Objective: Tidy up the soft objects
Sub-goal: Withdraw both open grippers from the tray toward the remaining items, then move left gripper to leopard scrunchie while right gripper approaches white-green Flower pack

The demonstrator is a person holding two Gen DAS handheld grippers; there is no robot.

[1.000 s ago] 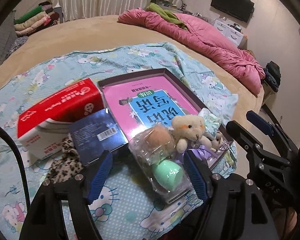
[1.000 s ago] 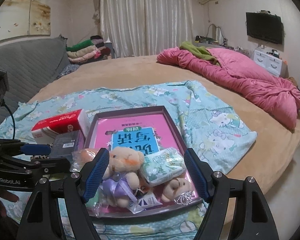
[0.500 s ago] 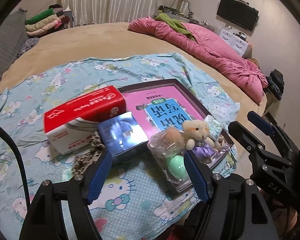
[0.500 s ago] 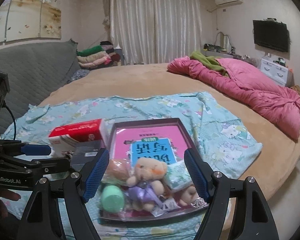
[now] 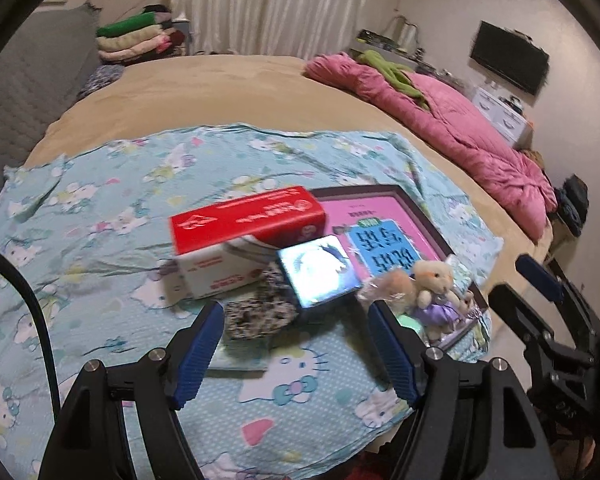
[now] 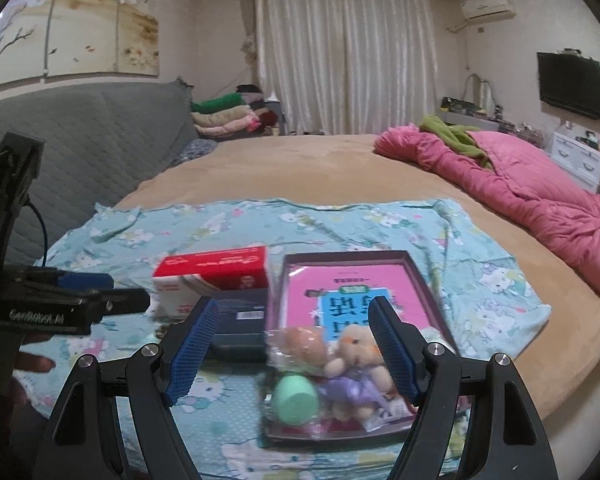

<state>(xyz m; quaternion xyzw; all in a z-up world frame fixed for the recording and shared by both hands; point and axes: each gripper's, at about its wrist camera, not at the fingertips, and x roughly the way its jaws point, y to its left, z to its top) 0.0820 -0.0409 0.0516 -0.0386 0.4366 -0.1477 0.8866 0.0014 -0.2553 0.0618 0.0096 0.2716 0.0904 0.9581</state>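
On a blue cartoon-print cloth (image 5: 100, 208) lie a red-and-white tissue pack (image 5: 240, 236) (image 6: 216, 276), a dark blue box (image 5: 320, 272) (image 6: 240, 322) and a leopard-print fabric piece (image 5: 256, 314). A dark-rimmed tray (image 6: 424, 280) with a pink book holds a small teddy bear (image 6: 356, 354) (image 5: 430, 280), a clear bag with a peach ball (image 6: 300, 344) and a mint-green egg (image 6: 296, 398). My left gripper (image 5: 296, 354) hangs open above the cloth, nothing between its blue pads. My right gripper (image 6: 292, 350) is open too, held above and short of the tray's near end.
The cloth lies on a round tan bed (image 6: 300, 160) with a pink quilt (image 6: 540, 184) at its right. A grey padded headboard (image 6: 80, 132) and folded blankets (image 6: 228, 116) stand at the left. The bed's edge drops off right of the tray.
Both grippers have pulled back and risen, so the objects look smaller and farther. The left view has swung left: the tissue pack and blue box now sit centred.
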